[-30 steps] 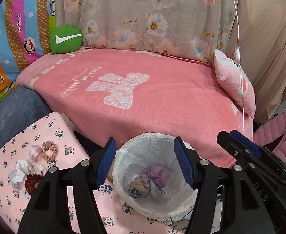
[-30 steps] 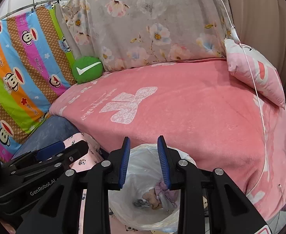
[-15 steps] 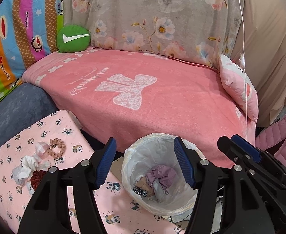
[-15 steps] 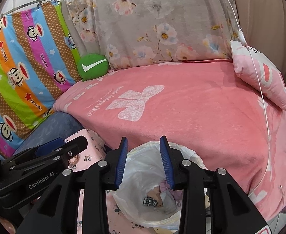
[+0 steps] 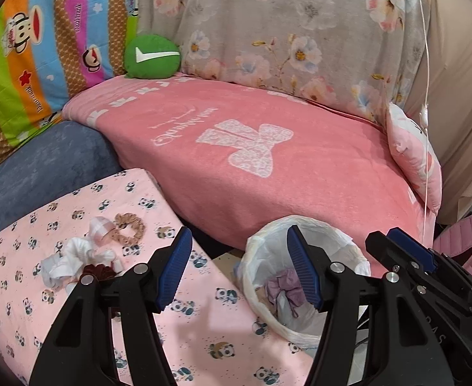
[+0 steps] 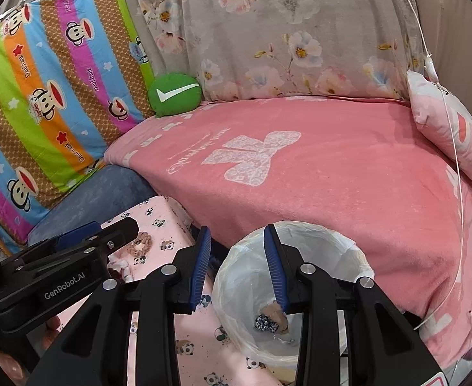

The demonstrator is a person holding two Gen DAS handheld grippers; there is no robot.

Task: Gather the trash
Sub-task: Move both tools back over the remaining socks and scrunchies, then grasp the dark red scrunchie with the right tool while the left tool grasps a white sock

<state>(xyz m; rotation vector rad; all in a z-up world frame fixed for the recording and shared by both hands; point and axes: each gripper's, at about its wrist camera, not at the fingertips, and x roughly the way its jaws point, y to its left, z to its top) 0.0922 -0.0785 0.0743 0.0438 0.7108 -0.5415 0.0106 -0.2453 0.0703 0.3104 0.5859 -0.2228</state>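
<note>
A bin lined with a white bag (image 5: pixel 306 231) stands below the sofa edge and holds purple crumpled trash (image 5: pixel 284 286); it also shows in the right wrist view (image 6: pixel 332 241) with dark and tan scraps (image 6: pixel 269 320) inside. On the pink panda-print surface (image 5: pixel 203 337) lie crumpled white tissue (image 5: pixel 75 257), a tan scrunchie (image 5: pixel 128 226) and a dark red scrunchie (image 5: pixel 99 270). My left gripper (image 5: pixel 239 270) is open and empty, above the surface left of the bin. My right gripper (image 6: pixel 237 268) is open and empty over the bin's left rim.
A pink blanket (image 5: pixel 268 160) covers the sofa behind the bin. A green round cushion (image 5: pixel 152 58) and a pink pillow (image 5: pixel 412 157) sit at its ends. A blue armrest (image 5: pixel 42 167) lies left. A white cord (image 6: pixel 451 148) hangs at the right.
Both grippers have drawn back and swung left, so more of the panda-print surface and its tissue and scrunchies shows. My right gripper's jaws have opened wider.
</note>
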